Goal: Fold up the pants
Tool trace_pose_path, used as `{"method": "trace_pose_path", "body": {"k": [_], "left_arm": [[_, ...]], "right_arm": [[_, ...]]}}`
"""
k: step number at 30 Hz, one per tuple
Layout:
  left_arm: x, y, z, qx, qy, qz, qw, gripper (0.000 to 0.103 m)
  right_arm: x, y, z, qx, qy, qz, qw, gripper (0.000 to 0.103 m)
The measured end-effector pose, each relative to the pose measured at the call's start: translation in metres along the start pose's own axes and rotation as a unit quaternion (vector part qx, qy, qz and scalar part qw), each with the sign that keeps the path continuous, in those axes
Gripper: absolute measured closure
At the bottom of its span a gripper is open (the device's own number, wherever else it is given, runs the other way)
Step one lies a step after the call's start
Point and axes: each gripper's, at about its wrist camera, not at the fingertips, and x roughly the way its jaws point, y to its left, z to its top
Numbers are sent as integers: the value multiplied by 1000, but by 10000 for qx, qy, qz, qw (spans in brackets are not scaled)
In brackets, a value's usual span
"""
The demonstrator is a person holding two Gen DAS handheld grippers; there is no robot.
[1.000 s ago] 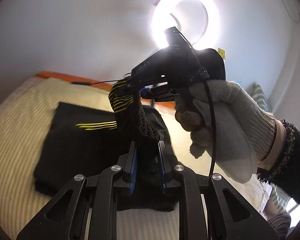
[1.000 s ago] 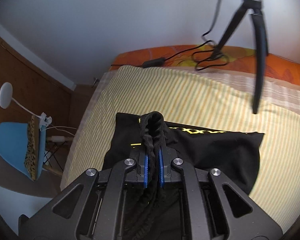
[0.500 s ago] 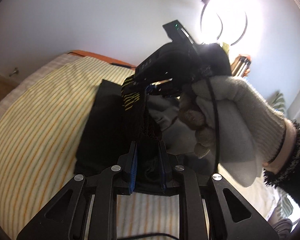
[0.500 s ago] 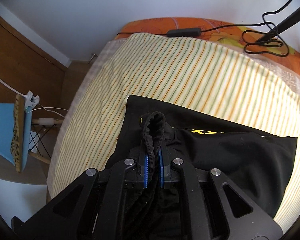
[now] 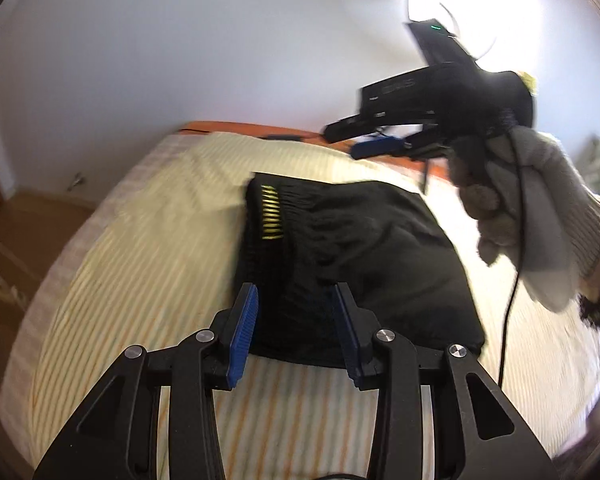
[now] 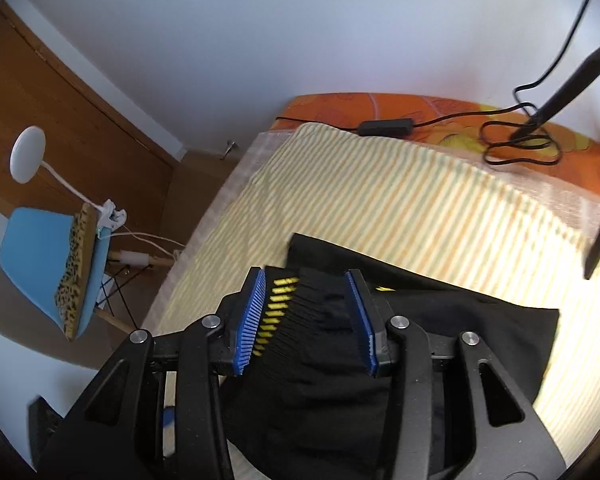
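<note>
My left gripper (image 5: pixel 296 330) spread apart over folded black pants (image 5: pixel 352 256) on the striped bed (image 5: pixel 140 272), my right gripper (image 6: pixel 310 316) likewise parted above the waistband, neither clamping cloth.

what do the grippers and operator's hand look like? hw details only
Both grippers, left gripper and right gripper, are black linkage frames with silver pivot screws and ribbed blue finger pads. The right has a black pistol-style body with white lettering, green LED, thin black cable. Hand: grey-white knit glove, dark cuff.

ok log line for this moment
left gripper: open | right gripper: open | pants: folded, released on bed
</note>
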Motion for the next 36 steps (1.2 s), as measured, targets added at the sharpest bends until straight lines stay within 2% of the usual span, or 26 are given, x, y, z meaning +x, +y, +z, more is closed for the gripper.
{"method": "trace_pose_path", "body": {"k": [4, 7, 13, 18, 19, 29, 34, 36], "left_arm": [[17, 0, 6, 235, 364, -253, 9987, 66], [27, 9, 3, 92, 581, -276, 9979, 66], [38, 24, -7, -174, 684, -249, 9972, 78], [38, 21, -9, -58, 600, -218, 9979, 82], [37, 20, -9, -28, 594, -214, 9980, 82], [32, 24, -8, -10, 553, -272, 9981, 86], [33, 31, -9, -197, 601, -340, 9974, 86], [33, 32, -9, -206, 614, -347, 9973, 86]], "right_arm": [[7, 5, -3, -447, 75, -182, 9988, 60], [22, 10, 2, -650, 220, -77, 9976, 59], [66, 38, 10, -1147, 536, -125, 9919, 60], [92, 42, 16, -1265, 848, -265, 9880, 60], [95, 42, 16, -1304, 872, -409, 9868, 60], [86, 30, 14, -1423, 877, -547, 9844, 57], [70, 17, 19, -1017, 676, 56, 9925, 56], [69, 15, 18, -1195, 739, -53, 9901, 57]]}}
